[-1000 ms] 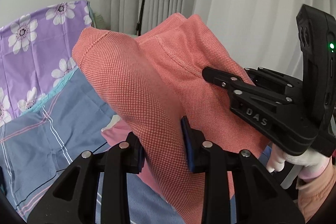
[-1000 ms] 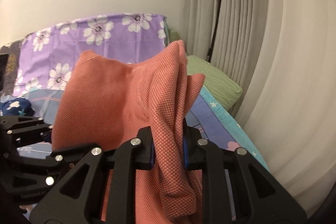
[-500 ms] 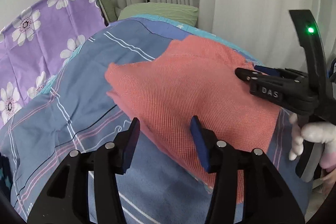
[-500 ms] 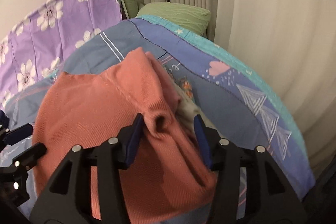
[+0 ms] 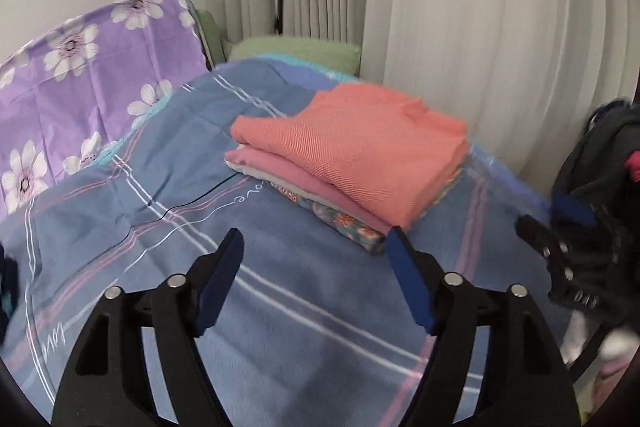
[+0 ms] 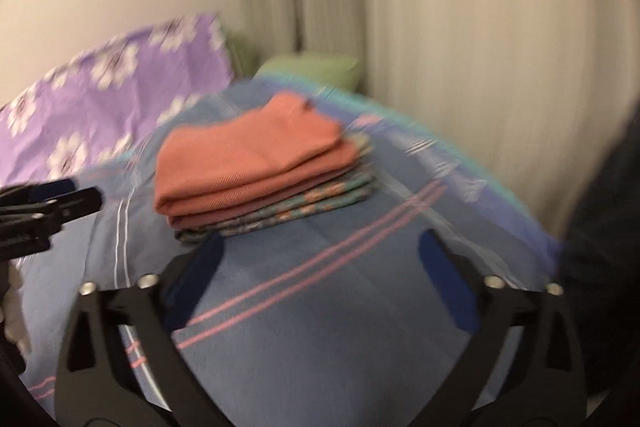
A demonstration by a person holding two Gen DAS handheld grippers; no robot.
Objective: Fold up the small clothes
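A folded coral-orange knit garment lies on top of a small stack of folded clothes on the blue plaid bedsheet. The left gripper and right gripper both hover near the stack, jaws spread wide and holding nothing. A purple floral pillowcase stands behind.

- The bed is covered by a blue blanket with white and pink stripes.
- A stack of folded clothes rests directly on the blanket, with a salmon-orange garment on top and a floral-patterned piece at the bottom.
- Beyond the stack lies a green pillow.
- Left of the stack sits a purple flowered cloth.
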